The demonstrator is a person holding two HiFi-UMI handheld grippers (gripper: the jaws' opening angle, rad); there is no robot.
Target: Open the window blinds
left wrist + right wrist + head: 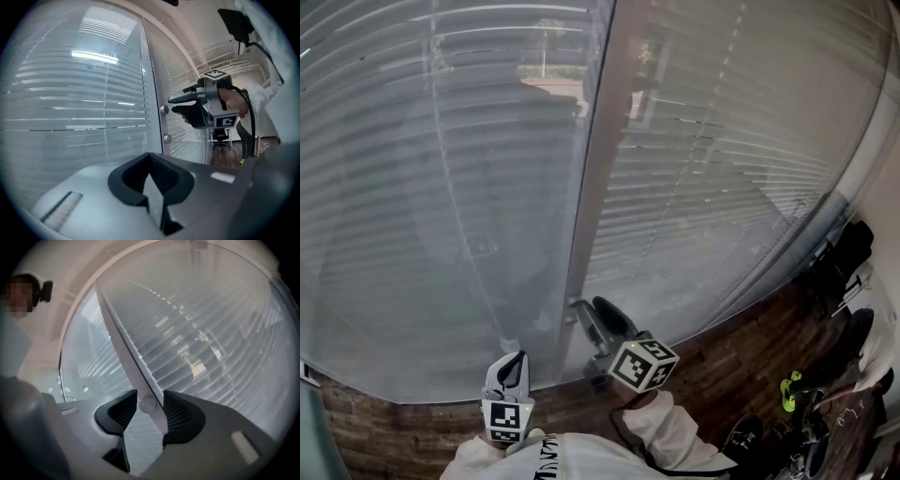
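Slatted blinds [441, 187] hang behind two glass panes split by a pale upright frame [595, 169]. A small round knob [147, 404] sticks out from that frame. My right gripper [150, 395] is open and held level, with the knob between its black pads [180, 414]; I see no pad pressing on it. In the head view the right gripper [586, 306] is at the frame's lower part. From the left gripper view it [180, 104] reaches the upper knob [163, 109], and a second knob [167, 138] sits below. My left gripper [150, 157] is shut on nothing and hangs lower left [514, 360], short of the glass.
A wooden floor [722, 356] runs along the window's foot. Shoes [789, 389] and dark bags [848, 253] lie at the right. An office chair [220, 138] stands farther along the glass wall. The person's white sleeves [666, 427] show at the bottom.
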